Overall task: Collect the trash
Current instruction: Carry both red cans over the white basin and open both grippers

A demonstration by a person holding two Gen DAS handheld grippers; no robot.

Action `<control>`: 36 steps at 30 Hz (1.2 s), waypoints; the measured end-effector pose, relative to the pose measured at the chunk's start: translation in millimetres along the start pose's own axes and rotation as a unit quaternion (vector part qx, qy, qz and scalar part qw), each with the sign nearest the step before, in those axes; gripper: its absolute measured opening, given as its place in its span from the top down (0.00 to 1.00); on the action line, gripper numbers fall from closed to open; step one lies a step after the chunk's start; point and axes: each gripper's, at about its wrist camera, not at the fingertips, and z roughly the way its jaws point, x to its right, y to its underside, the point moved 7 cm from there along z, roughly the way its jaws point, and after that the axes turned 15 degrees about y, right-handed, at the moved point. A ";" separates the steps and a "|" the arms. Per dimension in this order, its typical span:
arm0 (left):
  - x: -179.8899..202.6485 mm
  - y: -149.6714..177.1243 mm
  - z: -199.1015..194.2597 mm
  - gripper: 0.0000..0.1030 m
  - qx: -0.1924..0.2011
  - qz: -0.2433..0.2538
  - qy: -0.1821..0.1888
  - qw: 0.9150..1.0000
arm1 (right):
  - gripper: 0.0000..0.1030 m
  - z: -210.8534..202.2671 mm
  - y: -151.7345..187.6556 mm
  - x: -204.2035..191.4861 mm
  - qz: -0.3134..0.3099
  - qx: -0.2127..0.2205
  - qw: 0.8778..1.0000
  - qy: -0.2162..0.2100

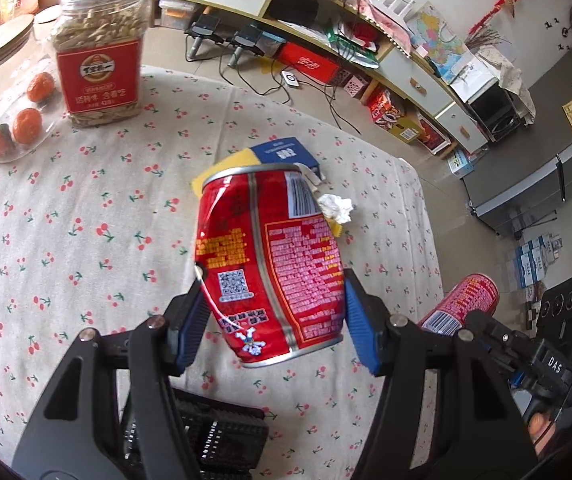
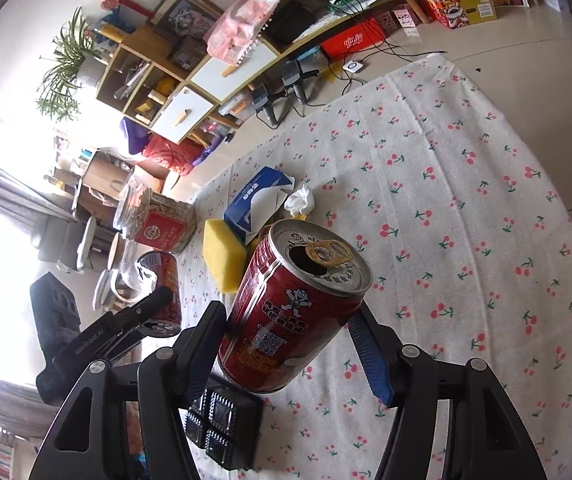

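Observation:
My left gripper is shut on a dented red drink can, held upright in the air above the cherry-print tablecloth. My right gripper is shut on a second red can, tilted, its opened top and pull tab facing the camera. Each view catches the other hand's can: the right one at the table's right edge, the left one off to the left. A crumpled white tissue lies on the cloth beside a blue tissue box.
A yellow sponge lies against the tissue box. A seed jar with a red label and a clear container of oranges stand at the far left. A black gridded basket sits under the grippers. Floor clutter and shelves lie beyond the table.

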 end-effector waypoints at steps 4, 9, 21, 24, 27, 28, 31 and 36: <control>34.6 9.5 18.7 0.38 -0.019 0.033 0.022 0.999 | 0.38 -28.6 -3.9 24.5 0.016 0.022 1.000 -0.001; 83.9 25.6 45.3 0.38 -0.050 0.075 0.058 0.994 | 0.38 -73.3 -12.9 71.6 0.044 0.061 0.997 0.010; 234.7 103.8 142.4 0.38 -0.148 0.144 0.177 0.962 | 0.38 -147.4 -31.8 211.6 0.111 0.120 0.976 0.145; 263.7 126.1 170.1 0.38 -0.171 0.154 0.192 0.954 | 0.38 -153.0 -29.2 242.6 0.117 0.114 0.966 0.199; 279.8 139.0 197.7 0.38 -0.189 0.159 0.194 0.949 | 0.38 -151.3 -24.0 272.0 0.131 0.095 0.956 0.243; 282.2 142.2 205.5 0.38 -0.194 0.159 0.193 0.949 | 0.38 -148.2 -22.0 281.0 0.135 0.085 0.954 0.253; 283.3 145.2 222.0 0.38 -0.201 0.154 0.186 0.949 | 0.38 -137.2 -15.2 300.9 0.131 0.056 0.945 0.293; 276.9 147.1 228.8 0.38 -0.207 0.150 0.169 0.952 | 0.38 -116.0 -11.0 317.4 0.121 0.019 0.941 0.315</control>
